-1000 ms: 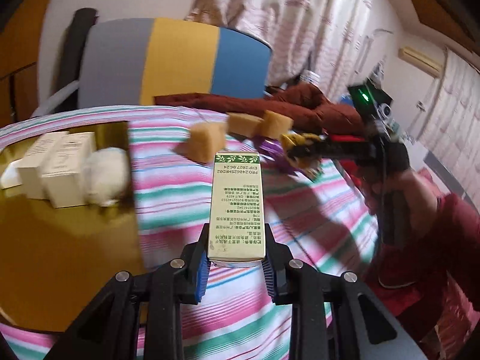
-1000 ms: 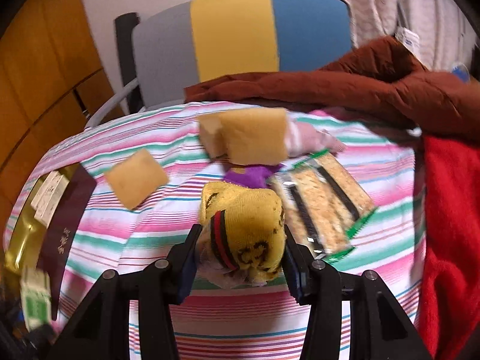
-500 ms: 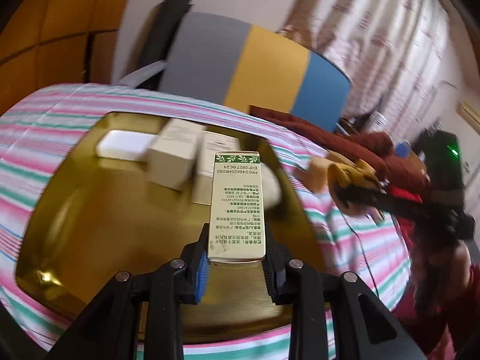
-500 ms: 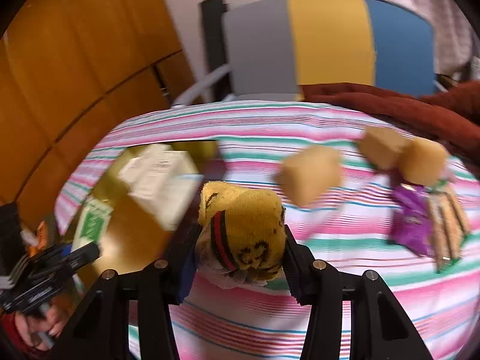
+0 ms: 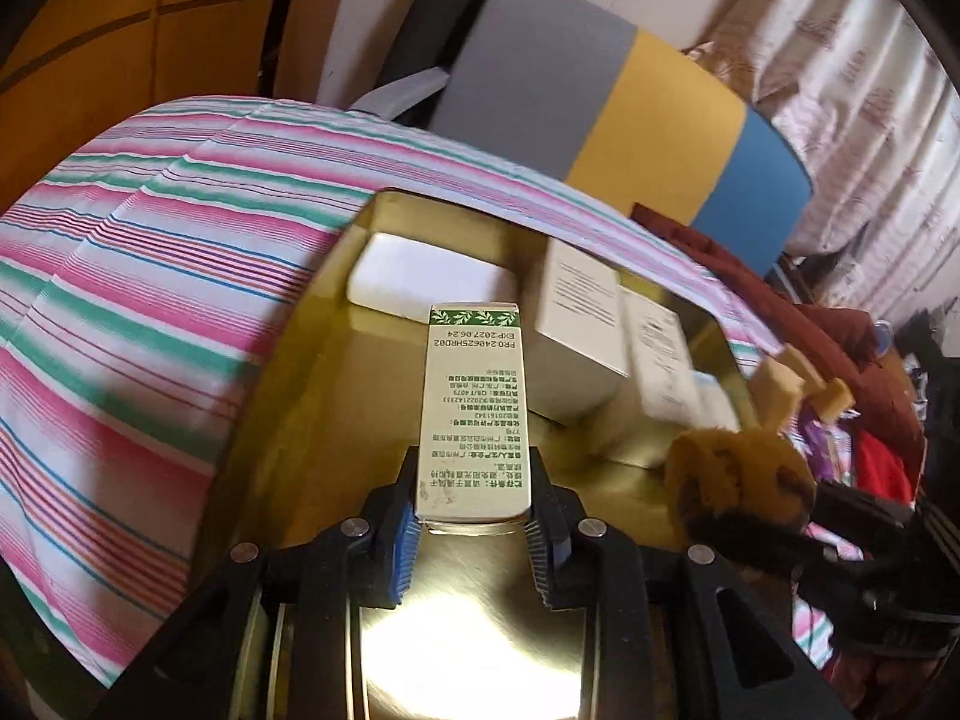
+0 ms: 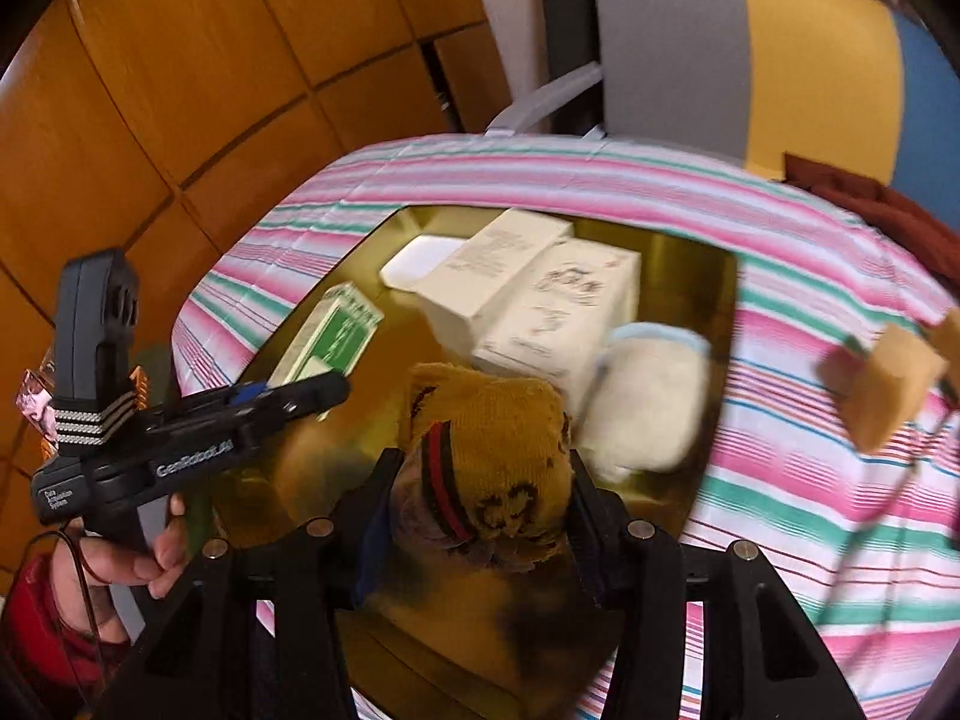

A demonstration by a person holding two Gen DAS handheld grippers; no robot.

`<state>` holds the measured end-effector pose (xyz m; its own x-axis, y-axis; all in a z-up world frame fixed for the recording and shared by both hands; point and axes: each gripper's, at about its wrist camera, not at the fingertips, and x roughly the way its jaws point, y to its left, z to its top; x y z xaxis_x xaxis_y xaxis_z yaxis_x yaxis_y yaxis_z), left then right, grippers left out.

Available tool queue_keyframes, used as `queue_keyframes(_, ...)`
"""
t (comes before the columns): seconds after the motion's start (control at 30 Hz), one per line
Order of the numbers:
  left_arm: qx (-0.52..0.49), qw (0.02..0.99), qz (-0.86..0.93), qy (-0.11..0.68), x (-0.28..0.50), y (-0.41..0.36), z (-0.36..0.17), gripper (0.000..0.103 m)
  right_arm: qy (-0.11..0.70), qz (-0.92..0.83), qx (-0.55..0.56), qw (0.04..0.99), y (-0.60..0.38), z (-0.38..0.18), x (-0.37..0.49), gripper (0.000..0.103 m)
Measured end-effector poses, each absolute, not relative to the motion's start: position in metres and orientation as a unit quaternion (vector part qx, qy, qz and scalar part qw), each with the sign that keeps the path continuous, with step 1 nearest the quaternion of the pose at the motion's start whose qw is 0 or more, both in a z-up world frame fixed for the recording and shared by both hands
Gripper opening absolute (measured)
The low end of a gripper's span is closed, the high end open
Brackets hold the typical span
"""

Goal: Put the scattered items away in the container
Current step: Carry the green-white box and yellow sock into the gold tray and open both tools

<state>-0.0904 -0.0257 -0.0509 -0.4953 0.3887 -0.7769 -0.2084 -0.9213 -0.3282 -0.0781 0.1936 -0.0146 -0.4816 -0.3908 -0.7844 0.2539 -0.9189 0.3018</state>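
My left gripper (image 5: 473,531) is shut on a cream and green printed box (image 5: 474,414) and holds it over the gold tray (image 5: 312,372). In the right wrist view the same box (image 6: 333,336) sits in the left gripper (image 6: 300,390) over the tray (image 6: 717,324). My right gripper (image 6: 480,519) is shut on a rolled yellow sock (image 6: 492,456) above the tray's near part; the sock also shows in the left wrist view (image 5: 738,480). Two cream boxes (image 6: 528,294), a flat white box (image 6: 420,261) and a white roll (image 6: 648,396) lie in the tray.
The tray sits on a pink, green and white striped cloth (image 5: 132,276). Tan sponge blocks (image 6: 888,384) and purple packets (image 5: 825,444) lie on the cloth to the right. A grey, yellow and blue chair back (image 5: 612,108) stands behind the table, wooden panels (image 6: 150,90) at left.
Both grippers have swung left from the scattered items to above the gold tray, carrying the box and the sock. The tray now fills both views.
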Motion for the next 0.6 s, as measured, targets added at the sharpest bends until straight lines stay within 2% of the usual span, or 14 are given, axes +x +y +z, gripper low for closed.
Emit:
queue_keyframes(0.2, -0.482, 0.148, 0.858, -0.098, -0.108, -0.030, -0.056, 0.032, -0.105, -0.840, 0.494, 0.197, 0.170, -0.035, -0.105, 0.058)
queue_keyframes(0.23, -0.487, 0.143, 0.856, -0.099, -0.108, -0.032, -0.056, 0.040, -0.106, -0.840, 0.495, 0.196, 0.167, -0.038, -0.107, 0.059)
queue_keyframes(0.3, -0.491, 0.151, 0.851, -0.109, -0.108, -0.035, -0.054, 0.044, -0.111, -0.841, 0.493, 0.196, 0.164, -0.040, -0.108, 0.060)
queue_keyframes(0.37, -0.487, 0.155, 0.851, -0.119, -0.105, -0.037, -0.052, 0.053, -0.118, -0.844, 0.484, 0.200, 0.165, -0.036, -0.105, 0.070)
queue_keyframes(0.4, -0.484, 0.151, 0.853, -0.122, -0.104, -0.038, -0.050, 0.053, -0.119, -0.847, 0.478, 0.201, 0.167, -0.034, -0.103, 0.077)
queue_keyframes(0.6, -0.459, 0.128, 0.865, -0.156, -0.086, -0.051, -0.042, 0.053, -0.087, -0.873, 0.435, 0.203, 0.175, -0.010, -0.079, 0.078)
